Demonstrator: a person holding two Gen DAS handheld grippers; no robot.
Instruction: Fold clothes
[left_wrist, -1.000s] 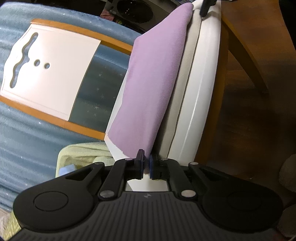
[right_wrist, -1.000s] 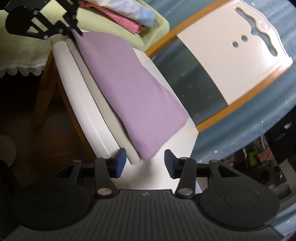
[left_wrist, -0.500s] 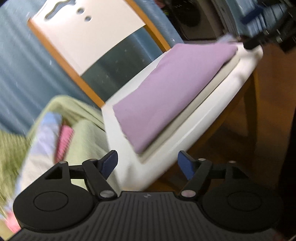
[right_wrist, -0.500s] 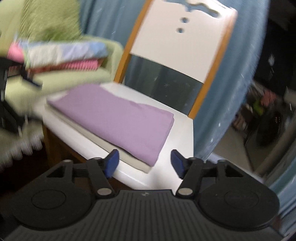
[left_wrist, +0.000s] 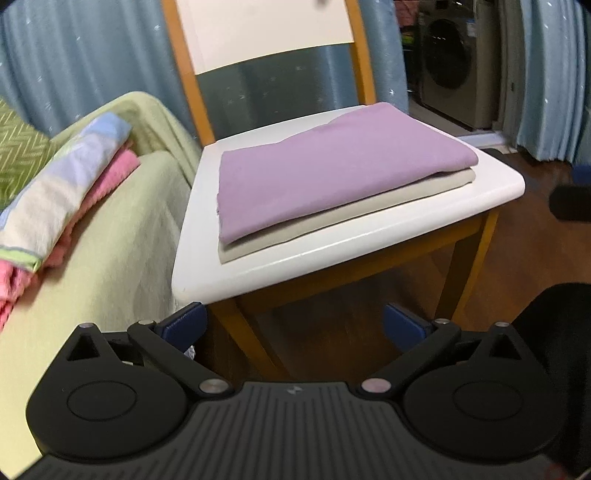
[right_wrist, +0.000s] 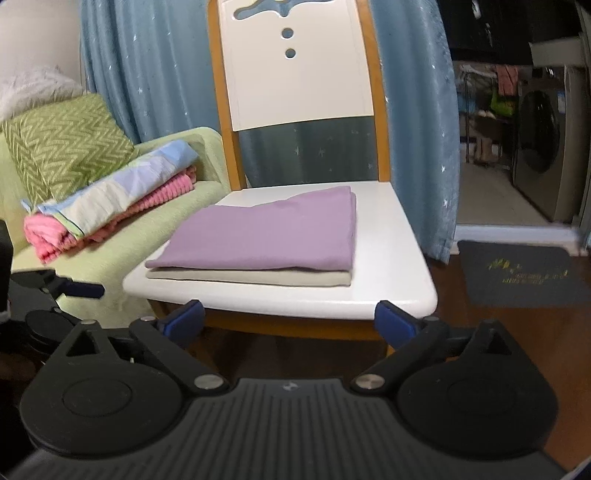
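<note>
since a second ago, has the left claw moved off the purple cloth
Yes. The left claw has let go and backed off the folded purple cloth; it now hangs low in front of the chair seat, its jaws opening with nothing between them.

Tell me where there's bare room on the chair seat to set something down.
Bare white seat lies right of the purple cloth, a narrower strip runs along the front edge, and some shows behind, by the backrest. The seat's middle is taken by the purple cloth on the beige one.
</note>
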